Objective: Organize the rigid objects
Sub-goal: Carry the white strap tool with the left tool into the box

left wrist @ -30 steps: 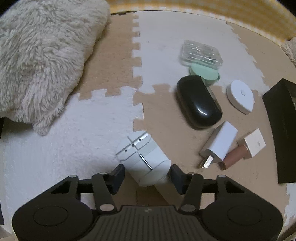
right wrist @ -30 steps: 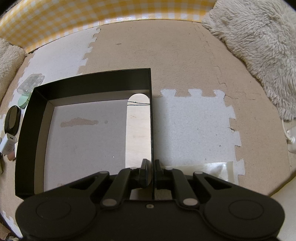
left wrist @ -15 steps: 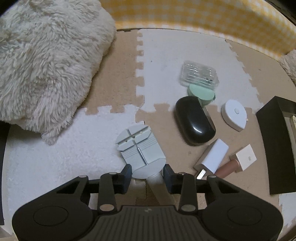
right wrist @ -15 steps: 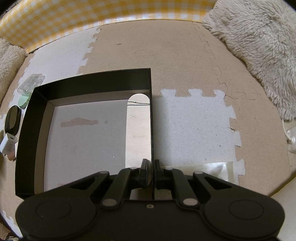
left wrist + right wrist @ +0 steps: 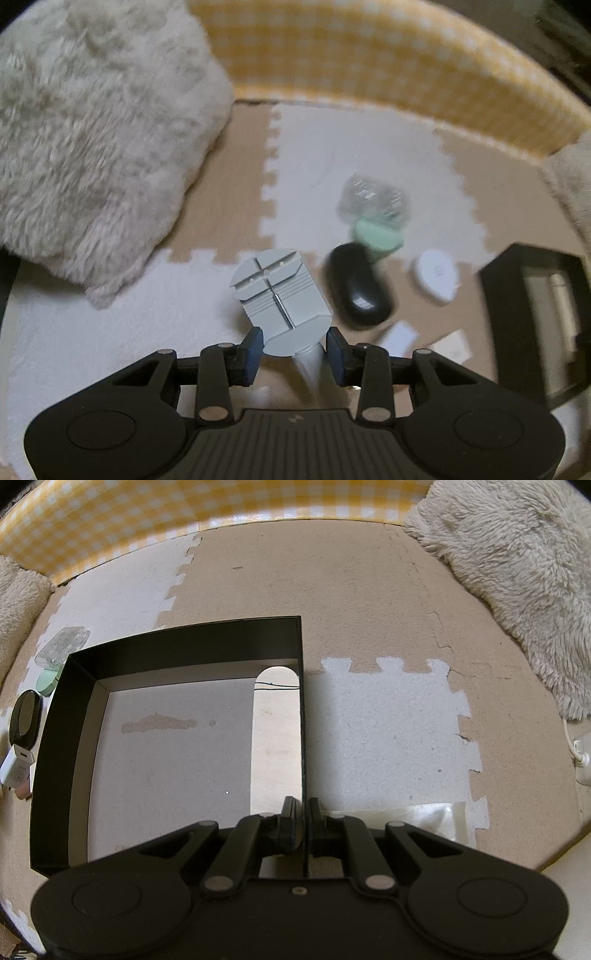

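My left gripper (image 5: pixel 294 355) is shut on a pale grey ridged tool block (image 5: pixel 282 298) and holds it off the foam mat. Past it lie a black oval case (image 5: pixel 360 291), a mint green lid (image 5: pixel 377 236), a clear plastic case (image 5: pixel 373 201), a white teardrop gadget (image 5: pixel 437 277), a white charger (image 5: pixel 398 336) and a beige cap (image 5: pixel 452 349). My right gripper (image 5: pixel 303 825) is shut on the right wall of the black open box (image 5: pixel 51 746). Seen from the right wrist, the box holds nothing on its grey floor.
Fluffy cream cushions (image 5: pixel 92 147) (image 5: pixel 524 565) flank the mat. A yellow checked border (image 5: pixel 388 66) runs along the far side. The black box (image 5: pixel 532 325) stands at the right in the left wrist view. A white cable plug (image 5: pixel 581 753) lies at the right edge.
The left gripper closed on the grey tool block and lifted it off the mat, and its view tilted up toward the yellow border. The right gripper and the box stayed still.
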`<state>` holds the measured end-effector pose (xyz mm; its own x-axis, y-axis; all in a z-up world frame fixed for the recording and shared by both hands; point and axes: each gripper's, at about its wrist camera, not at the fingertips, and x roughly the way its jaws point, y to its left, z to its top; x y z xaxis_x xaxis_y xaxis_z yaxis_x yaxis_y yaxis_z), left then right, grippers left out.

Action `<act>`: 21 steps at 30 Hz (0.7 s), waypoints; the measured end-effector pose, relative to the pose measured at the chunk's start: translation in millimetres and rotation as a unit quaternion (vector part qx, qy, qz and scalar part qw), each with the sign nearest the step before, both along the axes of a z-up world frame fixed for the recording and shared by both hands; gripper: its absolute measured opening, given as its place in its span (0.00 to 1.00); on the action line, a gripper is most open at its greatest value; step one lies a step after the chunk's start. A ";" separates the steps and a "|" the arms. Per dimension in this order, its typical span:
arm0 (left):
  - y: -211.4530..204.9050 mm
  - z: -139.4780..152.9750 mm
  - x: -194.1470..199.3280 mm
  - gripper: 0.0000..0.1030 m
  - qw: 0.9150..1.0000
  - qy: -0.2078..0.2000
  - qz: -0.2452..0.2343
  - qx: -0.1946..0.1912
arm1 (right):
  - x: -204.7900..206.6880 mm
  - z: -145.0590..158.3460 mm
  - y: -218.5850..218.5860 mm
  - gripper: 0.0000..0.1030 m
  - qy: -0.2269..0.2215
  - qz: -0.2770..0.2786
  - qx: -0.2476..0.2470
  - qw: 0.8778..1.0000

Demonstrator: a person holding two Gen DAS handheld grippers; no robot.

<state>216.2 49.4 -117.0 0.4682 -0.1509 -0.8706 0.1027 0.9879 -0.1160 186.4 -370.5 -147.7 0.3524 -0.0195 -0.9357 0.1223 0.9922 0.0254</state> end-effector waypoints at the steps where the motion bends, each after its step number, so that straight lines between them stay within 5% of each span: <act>1: -3.5 4.7 -2.6 0.38 1.000 -0.006 -0.007 -0.010 | 0.0 0.0 0.2 0.08 0.000 0.000 0.000 1.000; 11: -80.6 43.1 -26.1 0.38 0.988 -0.050 -0.116 -0.085 | -0.2 -0.3 0.9 0.08 0.000 0.003 -0.003 1.000; 21: -191.4 45.3 -36.6 0.38 0.972 -0.050 -0.213 -0.089 | -0.4 -0.5 1.1 0.08 0.001 0.006 -0.005 1.000</act>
<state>179.6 -142.0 -71.7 0.4115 -0.4936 -0.7661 0.5183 0.8182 -0.2488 186.0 -369.3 -148.2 0.3516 -0.0247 -0.9358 0.1106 0.9937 0.0153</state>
